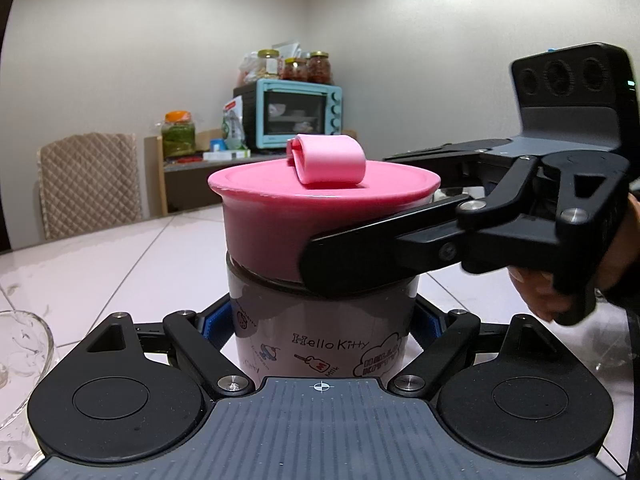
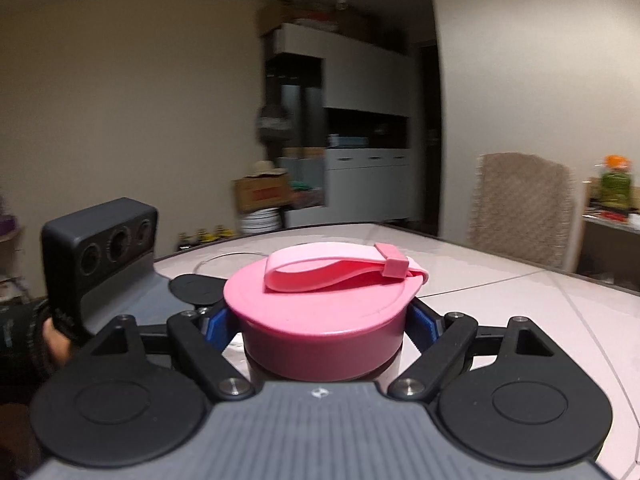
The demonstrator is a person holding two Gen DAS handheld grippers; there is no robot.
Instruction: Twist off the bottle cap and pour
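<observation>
A Hello Kitty bottle (image 1: 320,332) with a wide pink cap (image 1: 320,204) and a pink strap loop stands upright on the white table. My left gripper (image 1: 322,320) is shut on the bottle's body below the cap. My right gripper (image 2: 322,320) is shut on the pink cap (image 2: 320,312), its blue pads against both sides. In the left wrist view the right gripper (image 1: 360,256) comes in from the right, one finger across the cap's lower edge. The left gripper's body (image 2: 100,256) shows at left in the right wrist view.
A clear glass bowl (image 1: 24,356) sits on the table (image 1: 120,264) at my left. A padded chair (image 1: 88,184) stands at the far edge. A shelf behind holds a teal oven (image 1: 296,114) and jars. Cabinets and boxes are in the right wrist view's background.
</observation>
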